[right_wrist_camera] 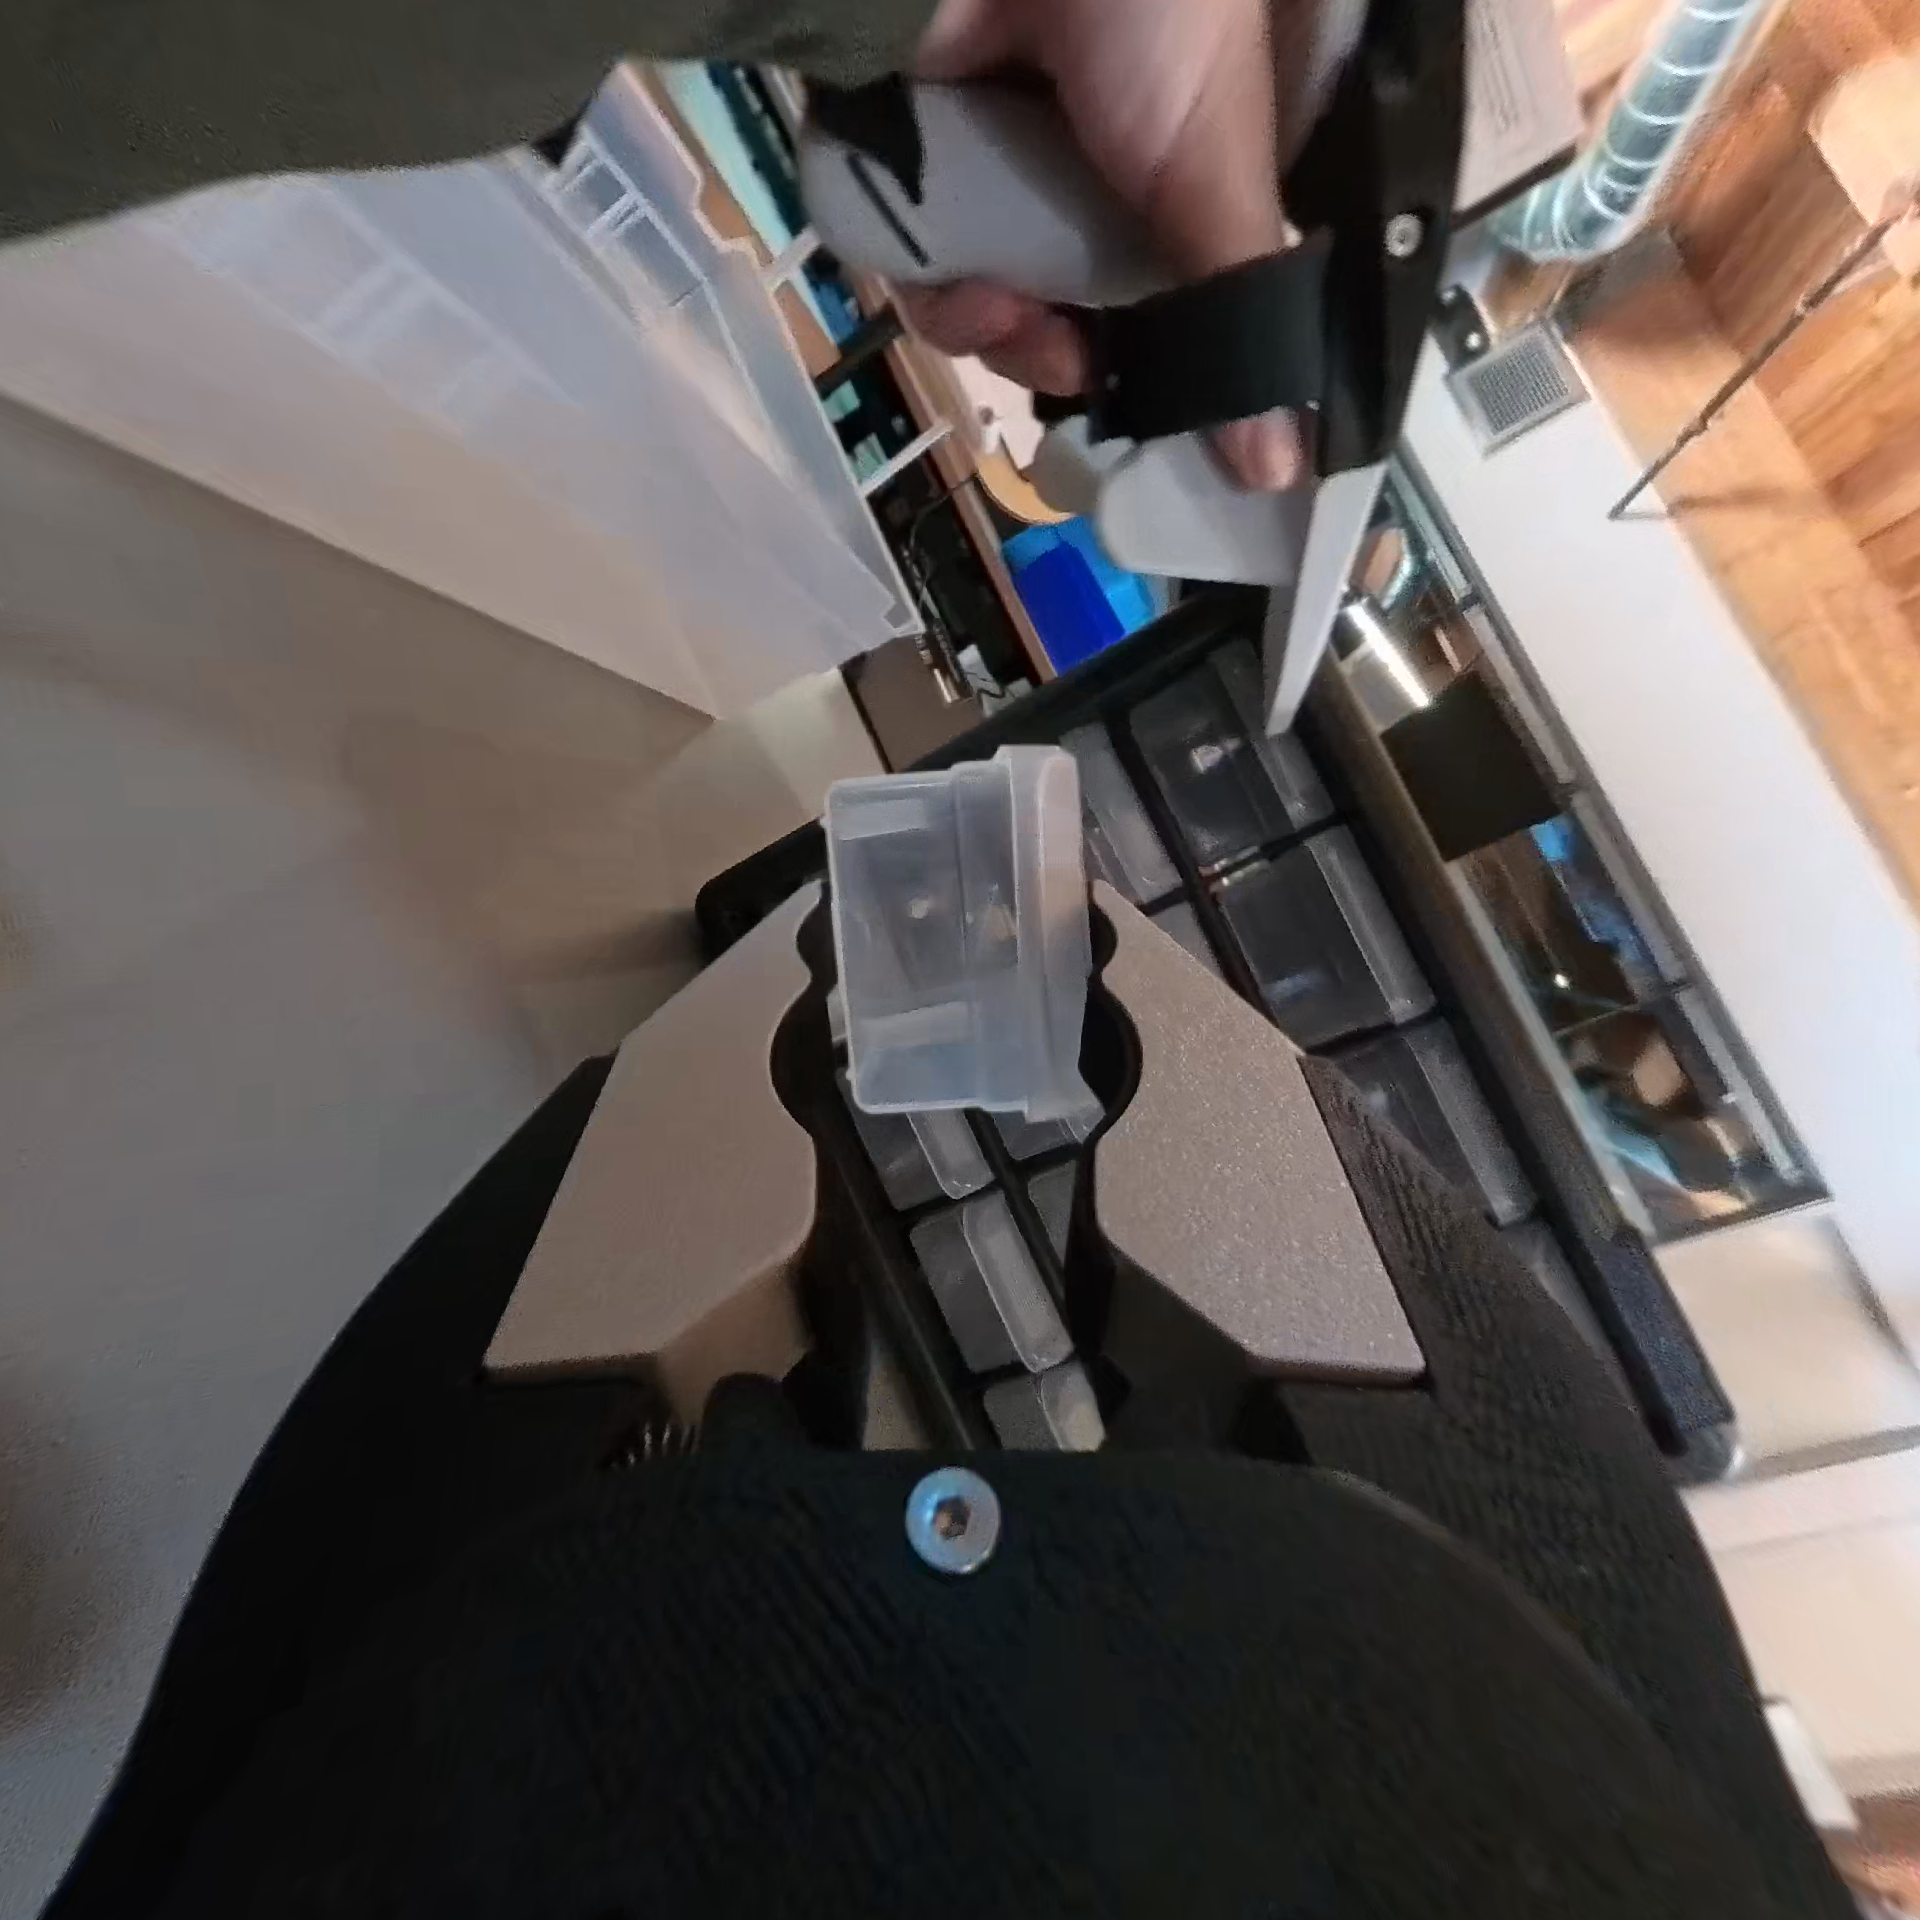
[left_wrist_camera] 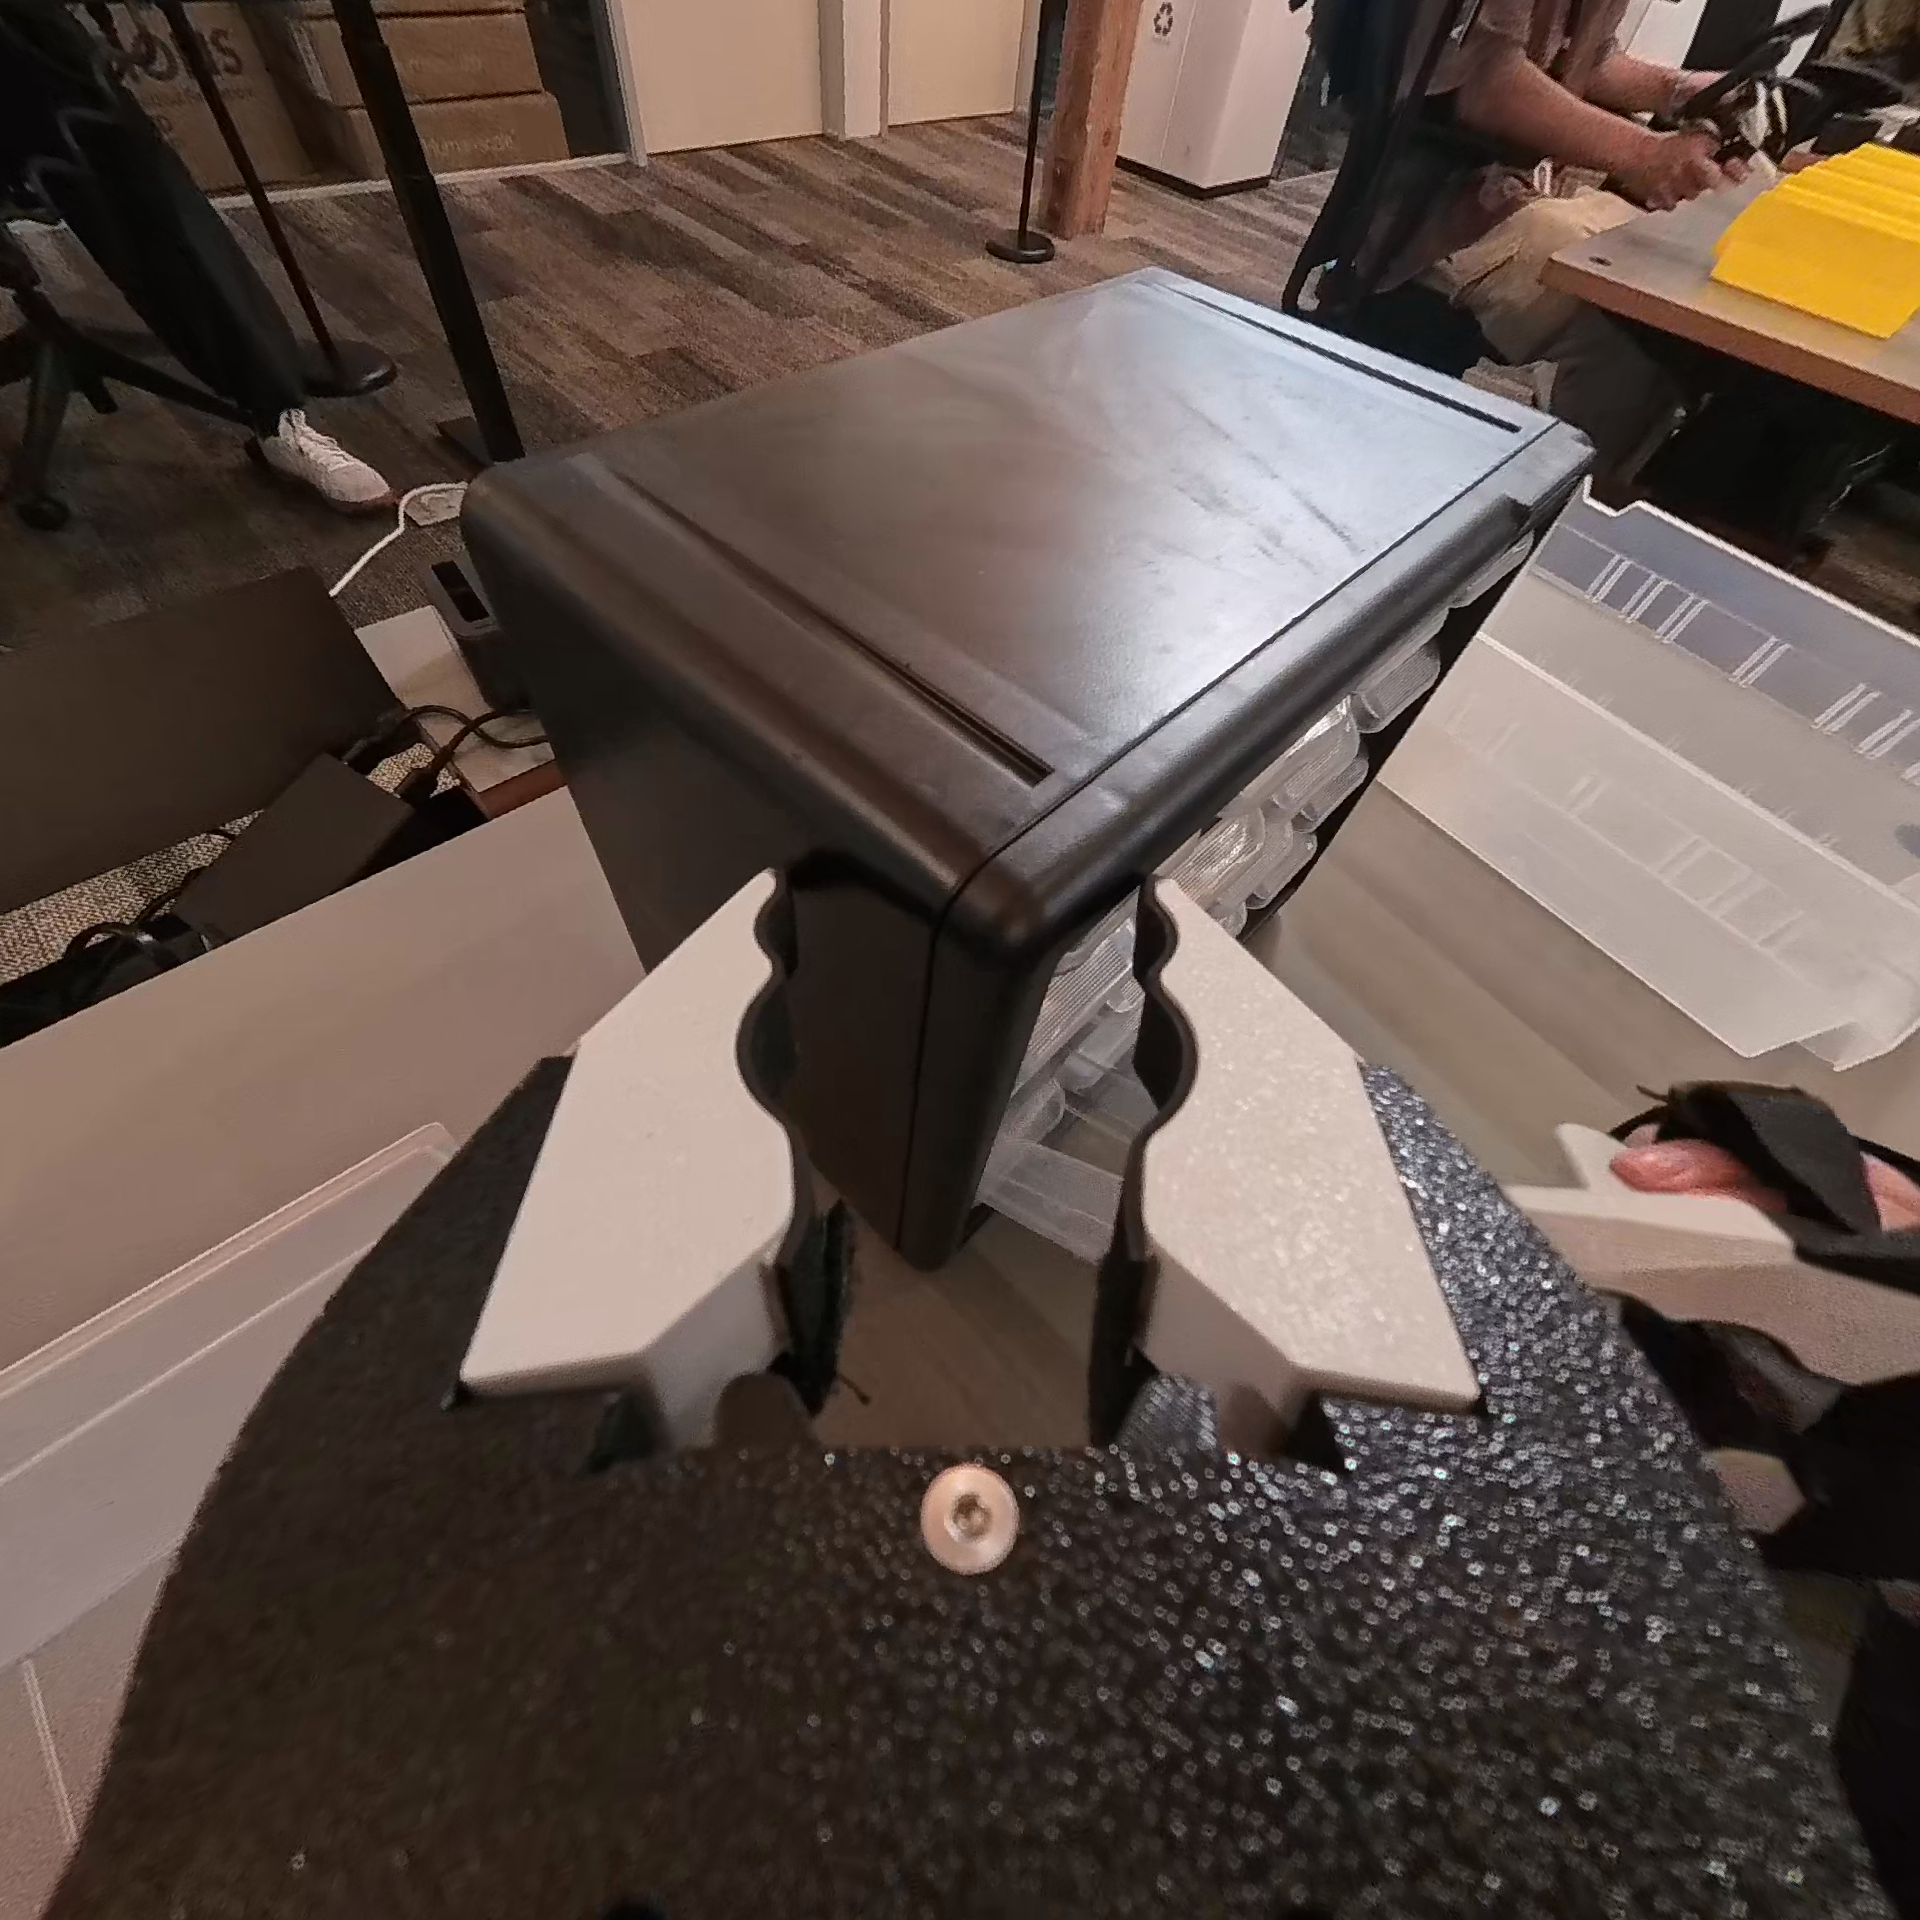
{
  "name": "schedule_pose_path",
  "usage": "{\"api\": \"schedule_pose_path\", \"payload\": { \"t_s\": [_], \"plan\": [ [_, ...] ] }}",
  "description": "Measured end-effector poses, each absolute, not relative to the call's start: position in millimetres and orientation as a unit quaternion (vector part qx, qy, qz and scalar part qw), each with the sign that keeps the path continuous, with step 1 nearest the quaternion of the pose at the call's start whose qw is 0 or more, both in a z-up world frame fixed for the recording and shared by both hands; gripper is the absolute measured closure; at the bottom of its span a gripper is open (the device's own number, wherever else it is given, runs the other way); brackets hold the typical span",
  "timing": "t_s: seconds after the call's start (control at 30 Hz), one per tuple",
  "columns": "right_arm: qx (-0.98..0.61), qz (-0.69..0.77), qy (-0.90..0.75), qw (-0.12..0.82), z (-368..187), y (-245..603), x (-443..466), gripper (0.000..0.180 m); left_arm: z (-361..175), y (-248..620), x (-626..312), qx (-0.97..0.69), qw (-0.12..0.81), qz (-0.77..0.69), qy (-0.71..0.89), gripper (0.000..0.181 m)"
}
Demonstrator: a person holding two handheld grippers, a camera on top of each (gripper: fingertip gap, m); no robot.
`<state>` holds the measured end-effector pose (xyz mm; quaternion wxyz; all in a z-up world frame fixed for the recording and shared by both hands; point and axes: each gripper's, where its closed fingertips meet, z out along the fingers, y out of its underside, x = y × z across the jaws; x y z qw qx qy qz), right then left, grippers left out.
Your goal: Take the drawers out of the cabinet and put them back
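Observation:
A black cabinet [left_wrist_camera: 1039, 540] with small clear drawers [left_wrist_camera: 1299, 769] in its front stands on a pale table [left_wrist_camera: 260, 1018]. My left gripper [left_wrist_camera: 966, 925] straddles its near top corner, one finger [left_wrist_camera: 717, 1039] on the side wall and the other on the drawer front, and is closed on it. In the right wrist view my right gripper [right_wrist_camera: 961, 945] is shut on one small clear drawer [right_wrist_camera: 935, 904], held out in front of the cabinet's face [right_wrist_camera: 1309, 935]. The left gripper's finger [right_wrist_camera: 1320, 582] rests at the cabinet's far edge there.
A large clear plastic bin [left_wrist_camera: 1662, 779] lies right of the cabinet and also shows in the right wrist view [right_wrist_camera: 520, 416]. A translucent lid or tray [left_wrist_camera: 208, 1299] sits at the near left. The table's edge drops to the floor and cables [left_wrist_camera: 436, 748] on the left. A person sits at another table [left_wrist_camera: 1714, 312] at the back right.

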<state>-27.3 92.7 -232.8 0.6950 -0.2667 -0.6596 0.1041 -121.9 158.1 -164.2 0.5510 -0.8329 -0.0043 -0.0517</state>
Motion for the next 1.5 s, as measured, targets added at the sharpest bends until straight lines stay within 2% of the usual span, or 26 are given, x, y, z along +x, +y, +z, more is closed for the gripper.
{"api": "schedule_pose_path", "payload": {
  "t_s": [0.07, 0.2, 0.27, 0.53, 0.77, 0.9, 1.03, 1.23, 1.5],
  "plan": [
    [-0.255, 0.085, -0.665, 0.697, -230.7, 92.0, -27.3, 0.134, -164.3, 158.0, -121.8, -0.833, 0.551, -0.051, -0.003, 0.118],
    [-0.119, -0.084, -0.711, 0.688, -248.7, 77.6, -37.5, 0.135, -164.3, 158.2, -121.6, -0.833, 0.551, -0.050, -0.002, 0.118],
    [-0.110, -0.093, -0.721, 0.678, -249.7, 76.0, -39.4, 0.135, -164.4, 158.2, -121.7, -0.833, 0.551, -0.051, -0.002, 0.117],
    [-0.252, 0.083, -0.753, 0.602, -202.5, 64.5, -47.6, 0.135, -164.4, 158.8, -122.3, -0.833, 0.552, -0.052, -0.003, 0.117],
    [-0.311, 0.168, -0.720, 0.597, -154.0, 66.9, -7.0, 0.135, -164.7, 158.9, -122.5, -0.832, 0.553, -0.055, -0.003, 0.117],
    [-0.391, 0.152, -0.642, 0.642, -109.9, 111.1, 56.6, 0.135, -165.1, 159.0, -122.5, -0.830, 0.554, -0.060, -0.005, 0.117],
    [-0.548, 0.097, -0.491, 0.670, -77.3, 200.1, 153.2, 0.136, -165.4, 159.0, -122.5, -0.830, 0.554, -0.062, -0.005, 0.116],
    [-0.737, 0.060, -0.355, 0.572, -149.1, 321.5, 233.3, 0.135, -165.5, 159.1, -122.5, -0.830, 0.554, -0.063, -0.005, 0.117],
    [-0.761, -0.086, -0.352, 0.538, -211.2, 397.6, 251.2, 0.135, -165.7, 159.1, -122.6, -0.831, 0.553, -0.063, -0.002, 0.116]
  ]
}}
